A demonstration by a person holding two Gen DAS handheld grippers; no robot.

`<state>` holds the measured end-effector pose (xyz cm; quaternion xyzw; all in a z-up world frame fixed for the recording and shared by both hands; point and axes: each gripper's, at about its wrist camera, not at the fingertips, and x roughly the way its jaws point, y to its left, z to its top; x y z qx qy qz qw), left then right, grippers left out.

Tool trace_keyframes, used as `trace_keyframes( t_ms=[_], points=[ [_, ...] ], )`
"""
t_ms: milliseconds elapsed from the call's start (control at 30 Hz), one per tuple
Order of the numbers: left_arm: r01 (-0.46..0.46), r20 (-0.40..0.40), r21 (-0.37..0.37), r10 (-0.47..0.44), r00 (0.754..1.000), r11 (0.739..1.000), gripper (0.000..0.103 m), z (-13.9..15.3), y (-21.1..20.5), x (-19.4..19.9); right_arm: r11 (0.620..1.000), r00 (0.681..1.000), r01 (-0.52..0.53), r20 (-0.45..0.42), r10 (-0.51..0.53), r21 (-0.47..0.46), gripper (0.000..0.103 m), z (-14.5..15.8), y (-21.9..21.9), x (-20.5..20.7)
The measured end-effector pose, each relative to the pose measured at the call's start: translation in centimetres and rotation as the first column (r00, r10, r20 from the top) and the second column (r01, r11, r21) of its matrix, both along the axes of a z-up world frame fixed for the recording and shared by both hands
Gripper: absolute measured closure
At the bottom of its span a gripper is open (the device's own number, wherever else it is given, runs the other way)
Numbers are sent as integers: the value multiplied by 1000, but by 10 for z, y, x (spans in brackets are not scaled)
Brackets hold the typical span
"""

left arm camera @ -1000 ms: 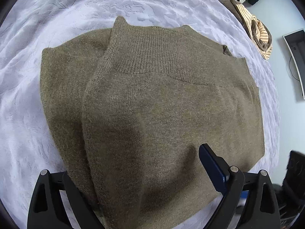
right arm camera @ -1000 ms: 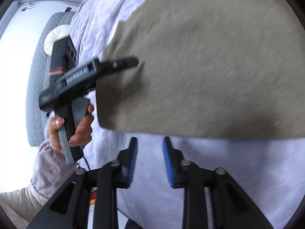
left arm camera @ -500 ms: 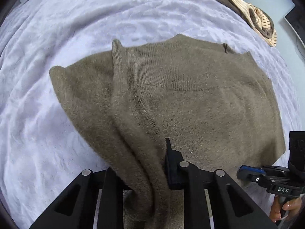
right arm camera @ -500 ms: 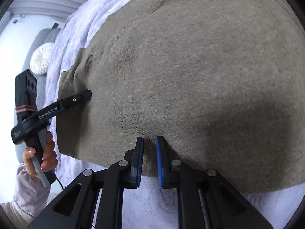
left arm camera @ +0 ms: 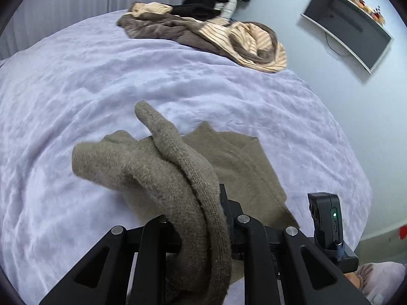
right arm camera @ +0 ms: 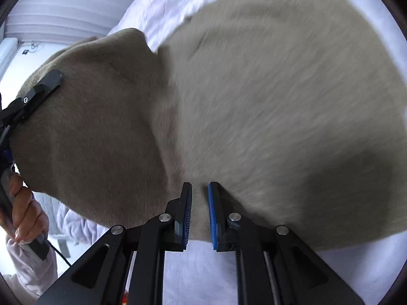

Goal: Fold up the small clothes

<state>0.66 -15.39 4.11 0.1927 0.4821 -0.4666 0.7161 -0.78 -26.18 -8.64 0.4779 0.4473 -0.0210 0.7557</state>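
Behind, a clothes pile tops the lilac bedspread; wall-mounted monitor.

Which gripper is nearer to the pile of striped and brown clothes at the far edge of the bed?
Left. The left gripper faces the pile across the bed; the right gripper's view never shows it.

the olive-brown knitted sweater is lying on the pale lilac plush bedspread, one edge draping over the left gripper; the heap of striped and dark clothes is sitting behind it, probably at the bed's far edge.
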Motion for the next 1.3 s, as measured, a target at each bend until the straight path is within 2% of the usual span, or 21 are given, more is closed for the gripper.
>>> trace_keyframes(
  t_ms=[67, 100, 167, 233, 300, 433, 467, 500, 533, 567, 600, 633, 667, 800, 933, 1033, 1100, 1200, 1300],
  points=[
    [44, -35, 20, -43, 998, 999, 84, -20, -36, -17, 998, 998, 61, 18, -61, 12, 88, 0, -21, -10],
    [58, -51, 32, -56, 997, 998, 84, -31, -49, -25, 994, 994, 102, 25, -103, 49, 88, -6, -35, -16],
    [77, -80, 84, -70, 994, 993, 84, -58, -76, -43, 973, 983, 176, 33, -183, 151, 87, -22, -56, -27],
    [79, -76, 136, -69, 995, 988, 84, -78, -84, -58, 934, 967, 227, 47, -249, 275, 88, -40, -70, -35],
    [66, -41, 148, -60, 997, 987, 84, -81, -81, -67, 906, 960, 240, 51, -274, 349, 88, -53, -77, -39],
    [47, 38, 149, -53, 998, 988, 83, -63, -70, -73, 882, 953, 234, 86, -292, 410, 87, -61, -85, -41],
    [52, 40, 123, -57, 998, 991, 79, -56, -65, -70, 854, 938, 256, 98, -333, 454, 87, -65, -89, -45],
    [34, 41, 110, -39, 998, 993, 50, -48, -56, -67, 824, 922, 277, 106, -373, 495, 85, -70, -101, -55],
    [14, 38, 87, -17, 999, 996, 29, -42, -49, -64, 780, 897, 296, 120, -425, 552, 74, -75, -106, -62],
    [-19, 49, 51, 16, 999, 999, 3, -33, -41, -59, 739, 873, 300, 138, -467, 603, 54, -78, -109, -67],
    [-51, 71, 12, 50, 996, 999, 1, -25, -31, -56, 706, 852, 293, 159, -499, 644, 45, -78, -113, -69],
    [-72, 83, 4, 72, 994, 997, 1, -20, -25, -52, 690, 841, 286, 172, -514, 664, 34, -79, -116, -70],
    [-102, 90, 20, 100, 991, 995, 1, -18, -18, -45, 686, 838, 279, 178, -516, 672, 28, -77, -119, -69],
    [-216, 96, 62, 209, 973, 974, 1, -26, 4, -16, 734, 878, 232, 188, -441, 638, 26, -69, -133, -57],
    [-335, 65, 138, 329, 942, 932, 1, -52, 31, 14, 777, 910, 199, 181, -372, 598, 25, -59, -135, -52],
    [-396, 113, 179, 381, 918, 901, 1, -71, 47, 24, 851, 958, 140, 148, -246, 507, 25, -39, -134, -59],
    [-415, 131, 211, 395, 909, 885, 1, -81, 54, 27, 896, 985, 86, 97, -142, 435, 25, -30, -127, -53],
    [-426, 123, 228, 408, 904, 875, 1, -92, 61, 28, 940, 996, 30, 64, -55, 341, 28, -9, -120, -51],
    [-423, 131, 233, 402, 906, 876, 1, -96, 61, 25, 960, 996, 15, 82, -40, 280, 30, 4, -124, -53]
  ],
)
